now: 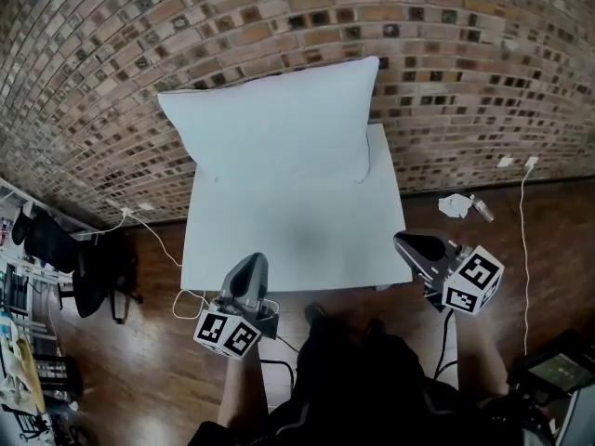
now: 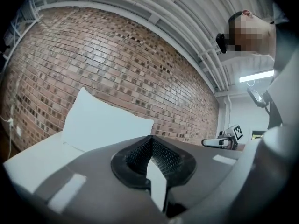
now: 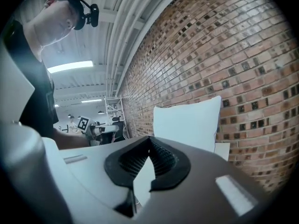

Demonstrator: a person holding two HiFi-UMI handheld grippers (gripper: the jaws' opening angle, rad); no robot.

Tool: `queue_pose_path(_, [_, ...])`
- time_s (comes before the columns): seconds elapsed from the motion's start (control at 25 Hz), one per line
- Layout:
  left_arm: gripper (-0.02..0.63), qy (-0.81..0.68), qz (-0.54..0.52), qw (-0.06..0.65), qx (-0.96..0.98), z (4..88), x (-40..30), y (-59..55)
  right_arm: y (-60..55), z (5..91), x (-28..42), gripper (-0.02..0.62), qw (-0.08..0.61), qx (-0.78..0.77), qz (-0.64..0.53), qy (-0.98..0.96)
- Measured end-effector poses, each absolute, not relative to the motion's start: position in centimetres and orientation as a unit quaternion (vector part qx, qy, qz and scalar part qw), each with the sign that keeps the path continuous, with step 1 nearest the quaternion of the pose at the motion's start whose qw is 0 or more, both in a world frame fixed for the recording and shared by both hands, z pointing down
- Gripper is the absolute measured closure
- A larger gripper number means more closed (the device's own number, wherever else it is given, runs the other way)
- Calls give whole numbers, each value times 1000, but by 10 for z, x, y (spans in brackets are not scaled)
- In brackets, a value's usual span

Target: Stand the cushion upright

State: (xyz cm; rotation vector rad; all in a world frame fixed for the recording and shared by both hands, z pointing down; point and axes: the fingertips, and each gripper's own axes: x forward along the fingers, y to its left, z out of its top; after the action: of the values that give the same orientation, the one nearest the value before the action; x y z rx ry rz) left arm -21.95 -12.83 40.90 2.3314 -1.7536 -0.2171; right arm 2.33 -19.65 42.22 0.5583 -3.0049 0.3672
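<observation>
Nearest, the left gripper (image 1: 252,264) hovers over the front edge of the white table (image 1: 297,244), jaws closed on nothing. The right gripper (image 1: 403,242) is just off the table's front right corner, jaws likewise closed and empty. The white cushion (image 1: 279,124) stands upright along the back edge, against the brick wall (image 1: 465,45)

A brick wall (image 1: 465,54) of red and brown bricks runs along the far side of the room, and a white table (image 1: 279,249) stands against it on a dark wooden floor (image 1: 149,360). A white cable (image 1: 525,249) trails down the floor from a socket (image 1: 531,163) low on the wall, near a crumpled piece of paper (image 1: 455,205), and a black chair (image 1: 98,282) stands left of the table. Overhead, white beams (image 2: 154,8) cross the ceiling beside a lit strip light (image 2: 256,76), and a metal shelf rack (image 3: 114,111) stands far along the wall.
</observation>
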Motion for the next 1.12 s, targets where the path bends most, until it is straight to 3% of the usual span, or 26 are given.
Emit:
queue_pose_path(0.56, [606, -559, -10, 49, 827, 384, -217, -89, -153, 406, 25, 589, 1, 243, 109, -964])
queue_pose_path(1.12, [606, -534, -55, 70, 841, 372, -253, -70, -136, 381, -25, 589, 14, 250, 71, -966])
